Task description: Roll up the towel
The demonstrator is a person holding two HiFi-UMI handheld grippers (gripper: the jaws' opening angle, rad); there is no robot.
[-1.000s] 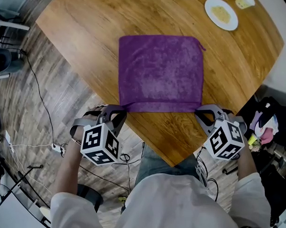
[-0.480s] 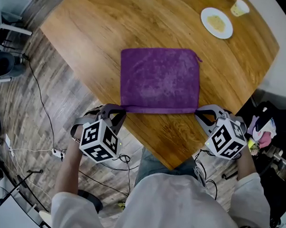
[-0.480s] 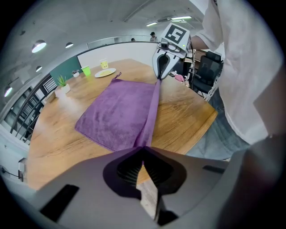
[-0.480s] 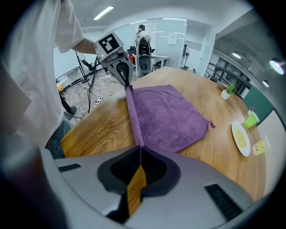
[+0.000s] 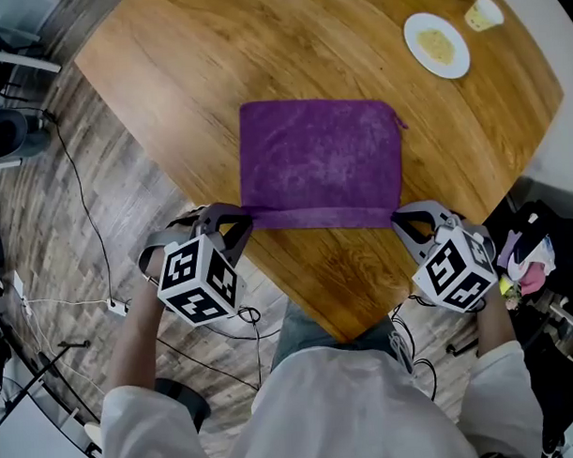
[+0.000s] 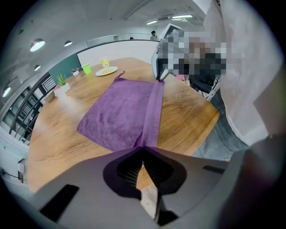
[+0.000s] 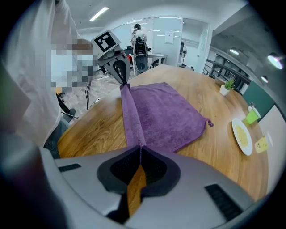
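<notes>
A purple towel (image 5: 320, 156) lies flat on the wooden table (image 5: 261, 46), its near edge folded over into a narrow band (image 5: 319, 217). My left gripper (image 5: 244, 218) is shut on the band's left end, and my right gripper (image 5: 397, 218) is shut on its right end. In the left gripper view the towel (image 6: 125, 114) runs from the pinched corner (image 6: 144, 145) toward the other gripper. The right gripper view shows the band (image 7: 130, 117) stretched from its jaws to the left gripper, with the towel (image 7: 167, 114) beyond.
A white plate with yellow food (image 5: 437, 45) and a small pale cup (image 5: 484, 13) stand at the table's far right. The table's near corner (image 5: 341, 325) points at the person. Cables (image 5: 89, 230) trail over the wooden floor at the left.
Both grippers have carried the near edge a little farther onto the towel, so the folded band sits slightly farther from the table's near corner. The jaws have stayed shut.
</notes>
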